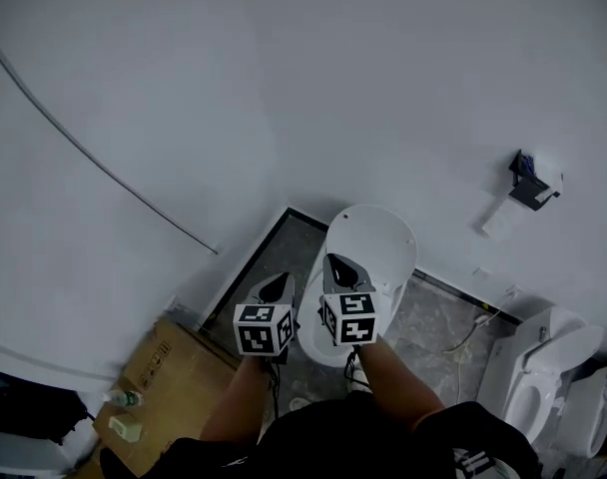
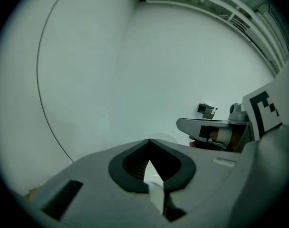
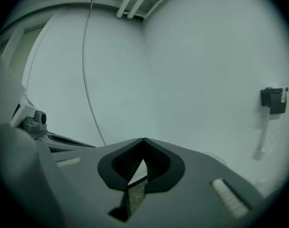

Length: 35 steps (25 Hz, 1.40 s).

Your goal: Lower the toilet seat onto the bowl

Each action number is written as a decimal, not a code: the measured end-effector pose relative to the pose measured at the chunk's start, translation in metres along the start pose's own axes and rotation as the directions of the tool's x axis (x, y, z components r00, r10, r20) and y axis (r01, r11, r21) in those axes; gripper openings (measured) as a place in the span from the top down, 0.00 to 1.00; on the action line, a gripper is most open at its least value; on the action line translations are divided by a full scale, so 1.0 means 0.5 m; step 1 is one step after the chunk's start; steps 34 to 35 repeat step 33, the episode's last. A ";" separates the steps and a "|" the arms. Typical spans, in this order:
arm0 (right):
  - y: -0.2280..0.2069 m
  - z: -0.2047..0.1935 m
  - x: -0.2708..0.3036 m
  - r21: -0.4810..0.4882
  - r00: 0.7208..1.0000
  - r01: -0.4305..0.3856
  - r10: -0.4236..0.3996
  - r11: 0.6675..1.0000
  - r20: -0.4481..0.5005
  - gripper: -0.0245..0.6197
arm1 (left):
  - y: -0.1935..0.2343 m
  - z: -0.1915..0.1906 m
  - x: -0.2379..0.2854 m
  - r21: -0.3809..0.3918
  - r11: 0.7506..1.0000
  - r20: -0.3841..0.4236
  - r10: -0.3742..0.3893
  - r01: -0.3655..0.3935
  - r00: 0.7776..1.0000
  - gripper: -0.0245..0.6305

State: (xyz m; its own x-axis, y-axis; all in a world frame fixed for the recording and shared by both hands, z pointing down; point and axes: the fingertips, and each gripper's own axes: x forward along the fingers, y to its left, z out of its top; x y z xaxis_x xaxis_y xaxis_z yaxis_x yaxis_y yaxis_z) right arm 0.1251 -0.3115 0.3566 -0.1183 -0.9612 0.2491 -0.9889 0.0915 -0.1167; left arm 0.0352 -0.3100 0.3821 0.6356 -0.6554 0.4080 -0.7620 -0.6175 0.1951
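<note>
Two grippers, the left gripper (image 1: 277, 287) and the right gripper (image 1: 340, 269), hover with fingers pressed together and holding nothing. They are just short of the toilet seat (image 1: 375, 236), which seems to stand raised against the wall ahead. I'd hook shut fingers behind its top edge, tip it forward and ease it down slowly. By count there are two toilets, with the second toilet (image 1: 543, 367) off right, one cardboard box (image 1: 169, 367) and one wall holder (image 1: 533, 183).
</note>
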 end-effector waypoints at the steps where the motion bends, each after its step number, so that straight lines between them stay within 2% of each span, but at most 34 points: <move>1: 0.001 0.019 -0.005 -0.008 1.000 -0.009 0.009 1.000 0.010 0.95 | -0.007 0.017 -0.004 0.005 1.000 0.013 0.004 -0.004 1.000 0.95; 5: 0.011 0.081 -0.011 -0.056 0.998 -0.047 0.049 0.997 0.050 0.95 | -0.010 0.069 -0.011 0.021 0.999 0.059 0.023 -0.024 0.998 0.95; 14: -0.026 0.127 0.002 -0.108 0.997 -0.056 0.061 0.993 0.049 0.95 | -0.031 0.119 0.022 0.030 0.999 0.076 0.035 -0.037 0.996 0.95; 19: -0.021 0.141 0.010 -0.139 0.997 -0.028 0.037 0.990 0.065 0.95 | -0.036 0.149 0.026 0.040 0.999 0.098 0.020 -0.024 0.995 0.95; 27: -0.024 0.134 0.032 -0.126 0.998 -0.026 0.033 0.992 0.053 0.95 | -0.025 0.139 0.038 0.033 0.999 0.084 0.009 -0.012 0.996 0.95; 35: -0.036 0.152 0.050 -0.153 0.997 -0.019 0.031 0.988 0.074 0.95 | -0.034 0.167 0.055 0.082 0.996 0.106 -0.027 0.019 0.994 0.95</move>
